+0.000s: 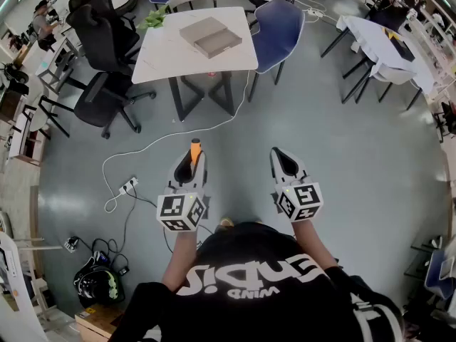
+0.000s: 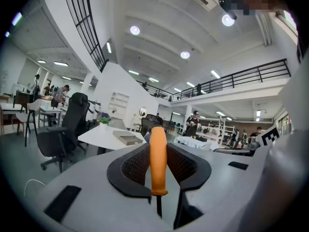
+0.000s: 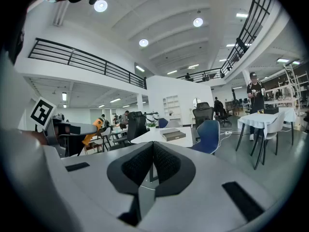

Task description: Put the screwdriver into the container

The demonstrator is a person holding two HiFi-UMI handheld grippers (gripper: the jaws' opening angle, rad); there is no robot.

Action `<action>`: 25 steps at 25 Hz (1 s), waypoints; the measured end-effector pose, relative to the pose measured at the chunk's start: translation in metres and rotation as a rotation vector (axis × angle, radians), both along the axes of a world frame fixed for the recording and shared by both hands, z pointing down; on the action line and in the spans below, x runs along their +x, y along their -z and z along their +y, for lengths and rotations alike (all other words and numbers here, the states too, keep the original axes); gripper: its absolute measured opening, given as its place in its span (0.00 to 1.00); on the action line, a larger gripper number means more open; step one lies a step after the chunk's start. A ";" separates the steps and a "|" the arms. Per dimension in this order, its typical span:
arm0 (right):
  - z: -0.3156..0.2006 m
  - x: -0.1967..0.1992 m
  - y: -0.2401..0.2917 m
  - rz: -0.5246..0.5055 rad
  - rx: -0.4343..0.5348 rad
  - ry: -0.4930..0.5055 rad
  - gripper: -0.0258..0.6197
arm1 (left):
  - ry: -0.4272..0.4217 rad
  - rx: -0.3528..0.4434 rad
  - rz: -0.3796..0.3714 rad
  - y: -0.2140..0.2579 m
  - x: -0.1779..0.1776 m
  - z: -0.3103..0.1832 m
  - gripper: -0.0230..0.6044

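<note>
My left gripper (image 1: 193,155) is shut on the screwdriver (image 1: 195,147). Its orange handle (image 2: 158,158) stands between the pads and sticks out past the fingertips, with the dark shaft running back toward the camera. My right gripper (image 1: 279,157) is held level beside it, shut, with nothing between its pads (image 3: 152,146). Both are held in mid-air above the grey floor. The container (image 1: 209,36), a flat grey box, lies on a white table (image 1: 160,61) some way ahead. It also shows in the left gripper view as a grey box (image 2: 127,138) and in the right gripper view as the same box (image 3: 174,135).
Black office chairs (image 1: 107,91) stand left of the table, and a blue chair (image 1: 278,30) stands to its right. A white cable and a power strip (image 1: 127,186) lie on the floor at my left. Another white-covered table (image 1: 385,45) is at the back right.
</note>
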State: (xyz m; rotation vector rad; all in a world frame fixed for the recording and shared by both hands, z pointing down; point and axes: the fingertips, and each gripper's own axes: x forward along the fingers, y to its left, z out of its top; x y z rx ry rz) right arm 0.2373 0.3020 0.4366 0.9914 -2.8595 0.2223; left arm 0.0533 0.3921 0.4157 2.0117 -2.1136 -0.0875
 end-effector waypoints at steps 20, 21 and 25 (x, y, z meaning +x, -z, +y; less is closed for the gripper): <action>-0.014 -0.045 -0.019 -0.001 -0.001 -0.100 0.06 | -0.065 -0.015 -0.045 -0.021 -0.058 -0.007 0.22; -0.017 -0.047 -0.018 0.005 0.008 -0.099 0.06 | -0.067 -0.015 -0.044 -0.022 -0.062 -0.008 0.22; -0.034 -0.056 -0.016 0.017 0.038 -0.078 0.06 | -0.064 -0.007 -0.040 -0.024 -0.078 -0.021 0.22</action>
